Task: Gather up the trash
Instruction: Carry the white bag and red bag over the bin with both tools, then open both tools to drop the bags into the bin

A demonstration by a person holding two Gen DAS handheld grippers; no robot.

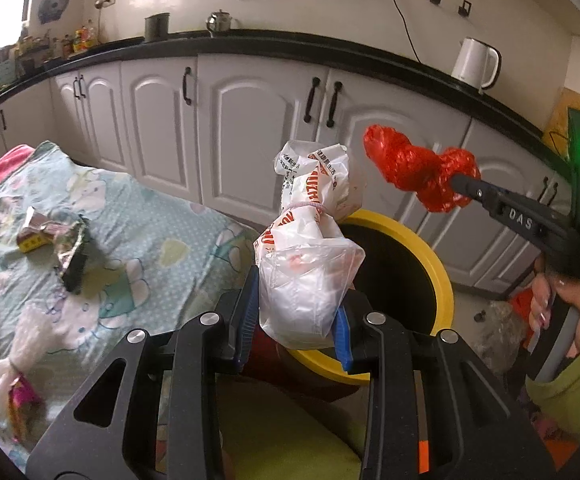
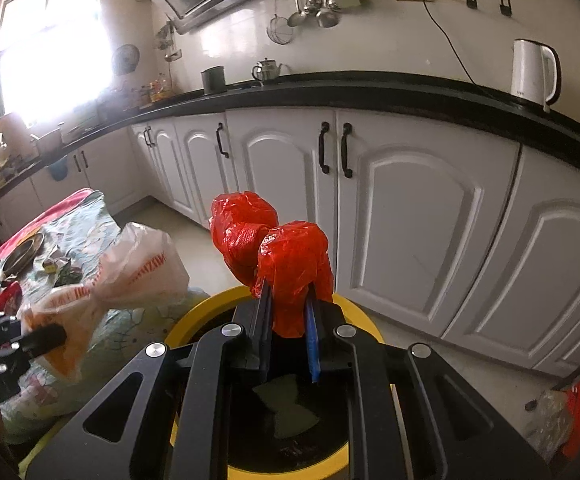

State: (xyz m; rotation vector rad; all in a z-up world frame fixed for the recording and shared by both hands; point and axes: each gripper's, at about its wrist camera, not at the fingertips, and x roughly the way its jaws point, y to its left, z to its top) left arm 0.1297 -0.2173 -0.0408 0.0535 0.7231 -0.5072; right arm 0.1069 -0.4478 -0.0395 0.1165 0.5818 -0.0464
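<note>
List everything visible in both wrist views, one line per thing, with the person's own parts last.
white plastic bag: 1, white with orange print, tied mid-way, clamped in left tongs
red plastic bag: 1, red, crumpled, clamped in right tongs
trash bin: 1, yellow rim, dark inside, on floor beneath both bags
foil wrappers: a few, silvery, on the cloth
mesh-wrapped item: 1, white, near cloth edge
patterned cloth: 1, pale blue, covering the table
kettle: 1, white, on black counter
cabinets: several doors, white, under counter
left tongs: shut
right tongs: shut
right hand: gripping handle
</note>
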